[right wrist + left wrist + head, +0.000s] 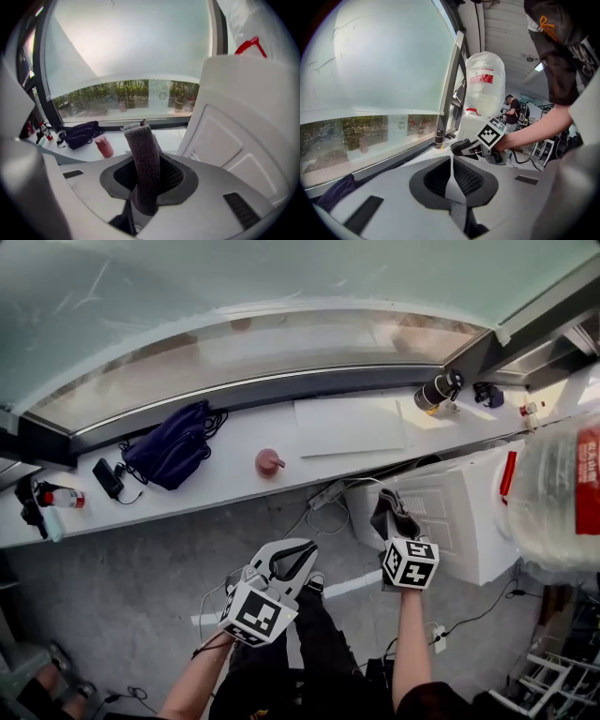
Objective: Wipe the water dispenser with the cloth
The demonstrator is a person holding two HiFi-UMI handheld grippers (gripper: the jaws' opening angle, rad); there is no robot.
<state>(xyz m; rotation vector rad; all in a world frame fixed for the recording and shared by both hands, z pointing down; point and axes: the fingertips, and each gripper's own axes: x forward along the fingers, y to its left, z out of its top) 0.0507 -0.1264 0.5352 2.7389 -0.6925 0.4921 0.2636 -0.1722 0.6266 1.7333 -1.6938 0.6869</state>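
The white water dispenser stands at the right, with a large clear bottle on top; the dispenser fills the right of the right gripper view. My right gripper is shut on a dark grey cloth, which sticks up folded between the jaws, just left of the dispenser's front panel. The cloth shows as a dark wad close to the panel; contact is unclear. My left gripper hangs lower left over the floor, jaws together with nothing between them. The left gripper view shows the right gripper and bottle.
A long white window ledge carries a dark blue bag, a pink cup, a white sheet, a black phone and a dark cylinder. A power strip and cables lie on the floor beside the dispenser.
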